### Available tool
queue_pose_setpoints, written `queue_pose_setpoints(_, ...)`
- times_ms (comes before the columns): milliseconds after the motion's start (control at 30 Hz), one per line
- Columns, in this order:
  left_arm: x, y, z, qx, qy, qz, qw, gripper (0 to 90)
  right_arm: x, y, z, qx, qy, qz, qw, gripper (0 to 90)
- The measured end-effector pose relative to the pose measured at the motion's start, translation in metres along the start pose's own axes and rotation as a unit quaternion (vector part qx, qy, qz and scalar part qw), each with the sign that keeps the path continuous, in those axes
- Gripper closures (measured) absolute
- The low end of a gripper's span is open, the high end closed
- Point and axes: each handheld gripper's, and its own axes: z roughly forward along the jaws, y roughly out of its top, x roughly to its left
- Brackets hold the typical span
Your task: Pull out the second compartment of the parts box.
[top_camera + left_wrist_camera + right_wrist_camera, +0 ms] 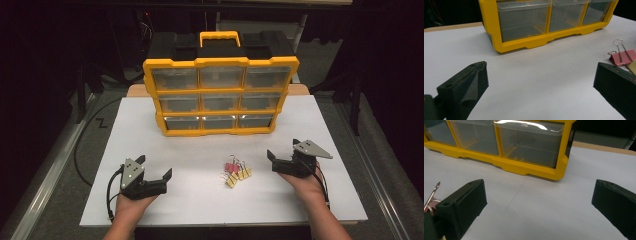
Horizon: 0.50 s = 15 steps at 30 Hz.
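White table (200,200): binder clips (236,172), yellow and pink, clustered between left gripper (155,168) and right gripper (283,150); both jaws apart.

In my left gripper view the picture's right edge cuts off the pink binder clip (624,57). My right gripper view catches just one wire handle (432,192) behind my jaw. The organizer's drawers (220,99) are too hazy to read.

Dark room, grey floor (60,150)

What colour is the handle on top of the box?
Yellow. The handle on the box shows best in the high view.
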Motion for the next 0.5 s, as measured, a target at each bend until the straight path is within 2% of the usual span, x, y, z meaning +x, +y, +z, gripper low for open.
queue_pose_setpoints(133, 0.001, 0.001, -0.001, -0.007, 0.005, -0.003, 1.0, 0.8, -0.003, 0.003, 0.008, 0.003, -0.003, 0.005, 1.0, 0.8)
queue_pose_setpoints(200, 0.001, 0.001, 0.0, -0.011, 0.004, 0.002, 0.9999, 0.8, -0.004, 0.005, 0.011, 0.004, -0.007, 0.007, 0.9999, 0.9)
queue_pose_setpoints(333, 0.003, 0.0, 0.004, -0.001, 0.0, 0.009, 1.0, 1.1, -0.008, 0.008, 0.019, 0.013, -0.017, 0.01, 0.9997, 0.9)
queue_pose_setpoints(500, 0.003, -0.001, 0.003, -0.004, 0.002, 0.015, 0.9999, 2.2, -0.013, 0.01, 0.029, 0.016, -0.031, 0.007, 0.9994, 1.0)
